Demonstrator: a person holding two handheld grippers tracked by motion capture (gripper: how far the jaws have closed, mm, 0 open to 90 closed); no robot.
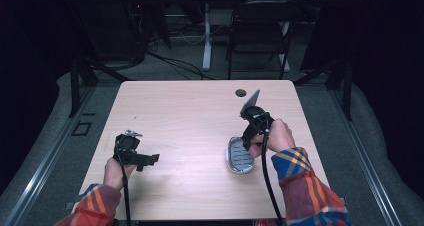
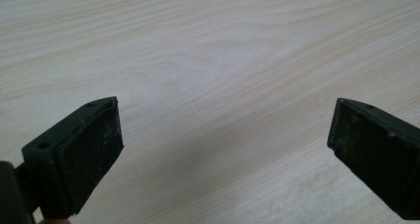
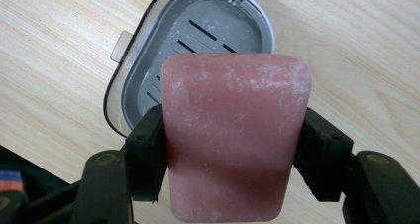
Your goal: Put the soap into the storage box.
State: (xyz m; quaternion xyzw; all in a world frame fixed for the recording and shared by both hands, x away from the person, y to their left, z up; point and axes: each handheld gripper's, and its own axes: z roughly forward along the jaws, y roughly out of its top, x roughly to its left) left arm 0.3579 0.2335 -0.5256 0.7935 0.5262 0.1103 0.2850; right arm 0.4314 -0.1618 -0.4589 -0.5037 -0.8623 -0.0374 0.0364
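Observation:
A pink bar of soap (image 3: pixel 235 135) is clamped flat between the black jaws of my right gripper (image 3: pixel 233 152), which is shut on it. Just beyond the soap lies a grey slotted soap dish (image 3: pixel 198 40) on the wooden table. In the high view the right gripper (image 1: pixel 248 141) hovers at the upper right rim of the soap dish (image 1: pixel 239 156); the soap itself is hidden there. My left gripper (image 1: pixel 150 160) rests low over the table's left front, jaws pointing right. Its black pads (image 2: pixel 94 149) stand wide apart over bare wood, so the left gripper (image 2: pixel 225 144) is open and holds nothing.
The light wooden table (image 1: pixel 190 116) has a small cable hole (image 1: pixel 241 92) near its far edge. A black folding chair (image 1: pixel 260 31) and a white desk leg (image 1: pixel 206 36) stand beyond the table. Cables run across the floor at the back.

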